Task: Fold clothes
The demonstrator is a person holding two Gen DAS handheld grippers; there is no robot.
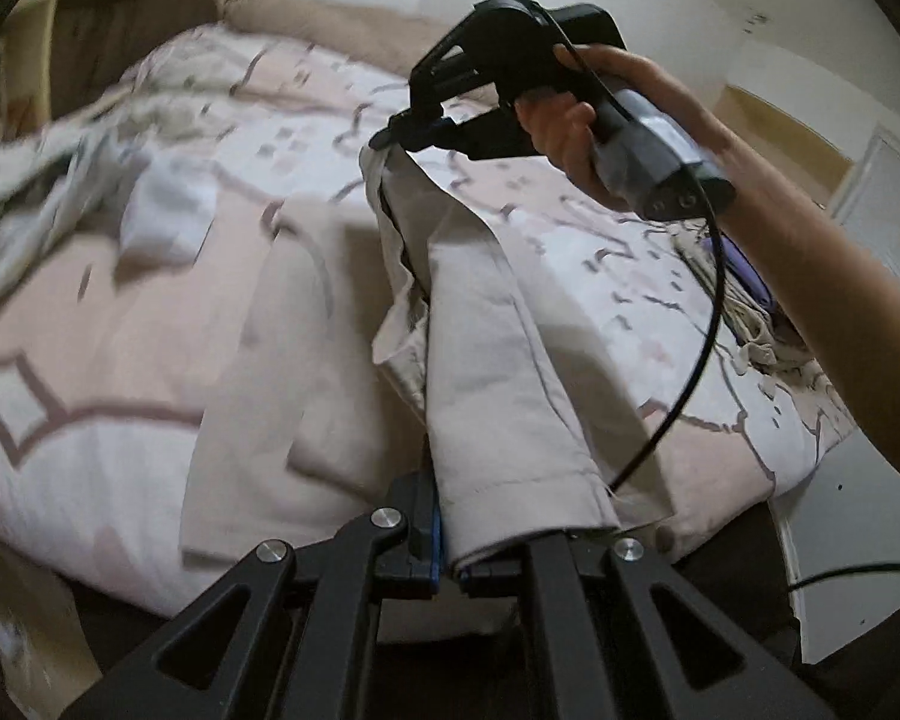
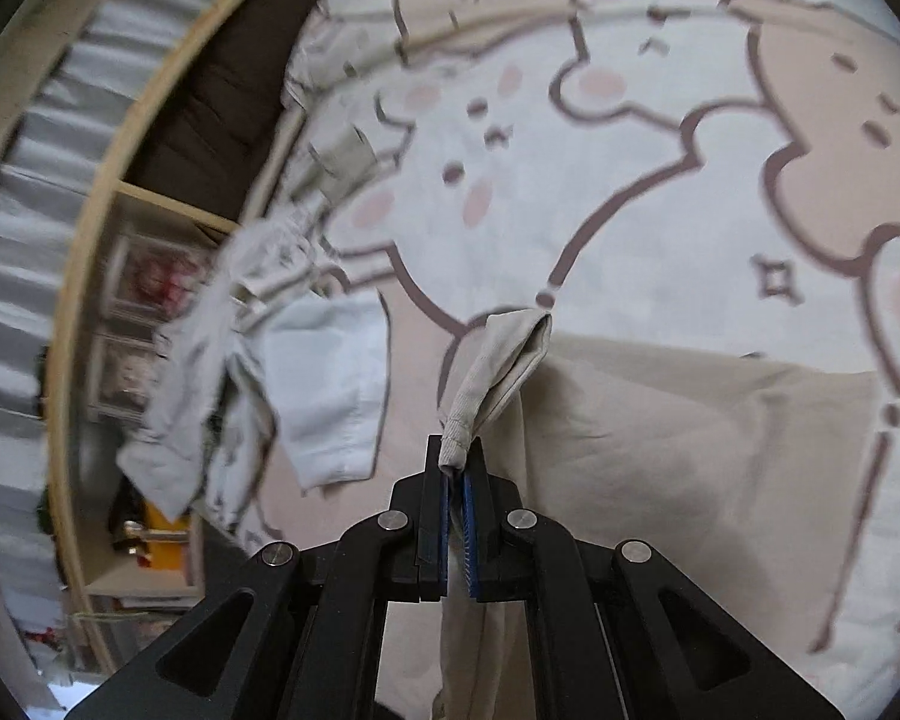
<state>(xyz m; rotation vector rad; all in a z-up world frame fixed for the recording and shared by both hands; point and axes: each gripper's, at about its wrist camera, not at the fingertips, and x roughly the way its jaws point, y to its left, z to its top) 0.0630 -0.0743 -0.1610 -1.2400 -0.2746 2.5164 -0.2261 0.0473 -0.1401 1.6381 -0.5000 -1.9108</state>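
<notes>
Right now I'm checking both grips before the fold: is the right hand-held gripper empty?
No: the right hand-held gripper is shut on a hemmed edge of the beige garment, pinched between its blue-padded fingers.

Left gripper (image 1: 447, 564) pinching beige trousers (image 1: 498, 360) at 6 o'clock; right gripper (image 1: 390, 138) clamps their far end around 12, above the bed (image 1: 120, 360).

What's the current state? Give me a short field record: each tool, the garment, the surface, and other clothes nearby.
left tool: shut on the hem end of the beige trousers
right tool: shut on the other end of the trousers, a bunched seam edge
garment: stretched between both tools, lifted, partly draped on the bed
surface: bedspread with cartoon print
other clothes: white folded item and a crumpled pale garment beside it
</notes>
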